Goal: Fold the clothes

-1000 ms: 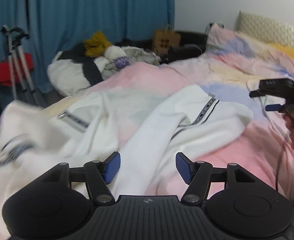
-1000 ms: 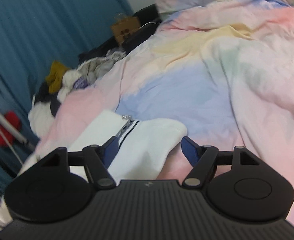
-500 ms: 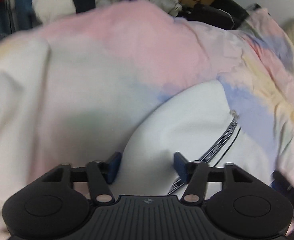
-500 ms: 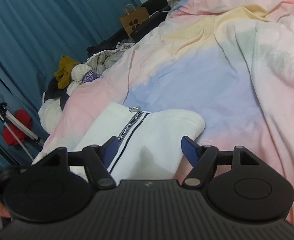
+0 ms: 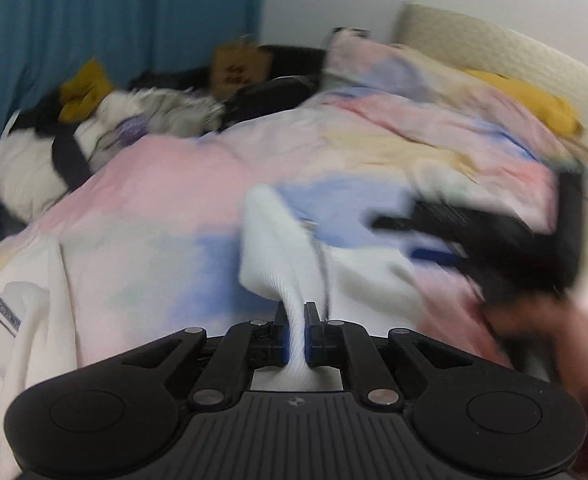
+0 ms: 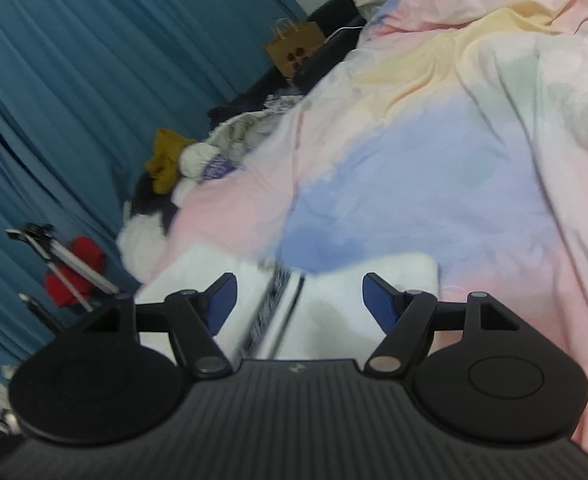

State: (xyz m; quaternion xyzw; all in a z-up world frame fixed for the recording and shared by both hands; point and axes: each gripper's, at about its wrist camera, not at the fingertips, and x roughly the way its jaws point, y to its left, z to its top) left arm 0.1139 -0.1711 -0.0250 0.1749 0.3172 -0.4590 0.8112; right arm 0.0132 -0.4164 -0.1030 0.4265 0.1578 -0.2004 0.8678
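A home bedroom: pastel duvet on bed, teal curtains, headboard.

No text can be read: the lettering on the white garment's striped band is blurred.

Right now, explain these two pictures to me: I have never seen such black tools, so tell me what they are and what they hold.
No robot here: a person holds a two-finger gripper in each hand, and a fisheye camera on each looks forward along its fingers. In the left wrist view, the left gripper has its blue-padded jaws shut on a pinch of the white garment, which lies on a pastel duvet. The blurred black shape there is the right gripper. In the right wrist view, its jaws stand open above the same garment, touching nothing. Beyond the bed edge are a clothes pile and a blue curtain.
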